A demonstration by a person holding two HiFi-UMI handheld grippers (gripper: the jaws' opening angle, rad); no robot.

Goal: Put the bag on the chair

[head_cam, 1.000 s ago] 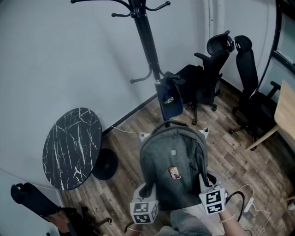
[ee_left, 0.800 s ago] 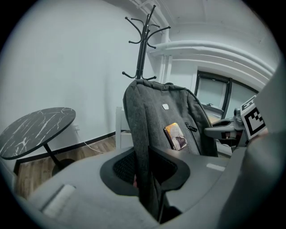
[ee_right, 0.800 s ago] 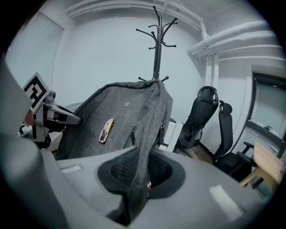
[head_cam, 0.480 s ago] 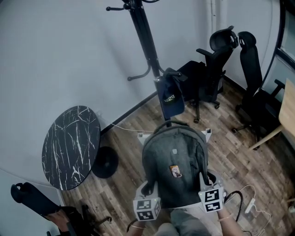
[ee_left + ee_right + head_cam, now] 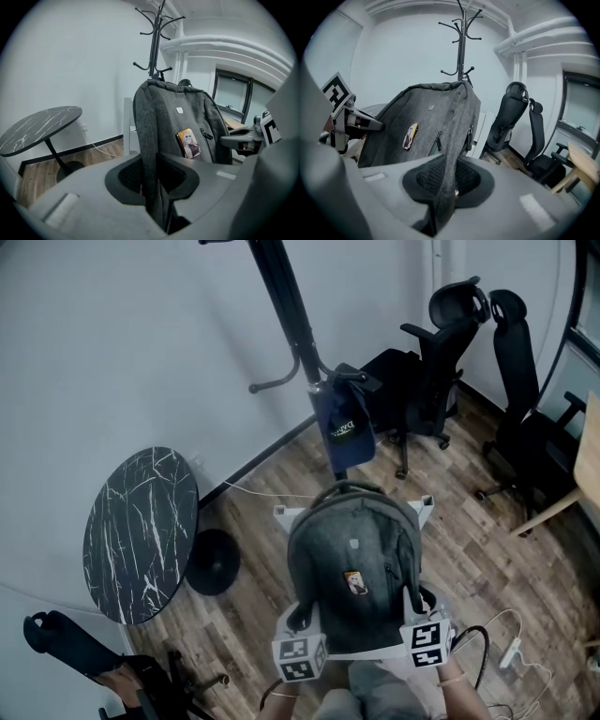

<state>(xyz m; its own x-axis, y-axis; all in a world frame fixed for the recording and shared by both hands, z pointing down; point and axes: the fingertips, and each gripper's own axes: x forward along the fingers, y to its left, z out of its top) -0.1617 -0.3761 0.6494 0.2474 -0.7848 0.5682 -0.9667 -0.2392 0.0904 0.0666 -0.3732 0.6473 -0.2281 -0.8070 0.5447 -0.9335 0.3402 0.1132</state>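
Observation:
Both grippers hold a grey backpack (image 5: 352,579) upright over the wood floor, a small picture card on its front. My left gripper (image 5: 300,652) is shut on the bag's left side strap (image 5: 151,154), which runs down between its jaws. On the other side, my right gripper (image 5: 425,641) is shut on the right strap (image 5: 451,154). In the gripper views the left gripper (image 5: 157,190) and right gripper (image 5: 444,190) each pinch grey fabric. Two black office chairs (image 5: 441,362) (image 5: 525,418) stand at the far right, apart from the bag.
A black coat rack (image 5: 286,324) stands just beyond the bag with a dark blue pouch (image 5: 345,427) hanging on it. A round marble table (image 5: 141,532) is to the left. White frame parts (image 5: 427,509) show behind the bag. A cable and power strip (image 5: 511,652) lie right.
The backpack and both grippers have drifted slightly forward toward the coat rack. Both grips hold as before.

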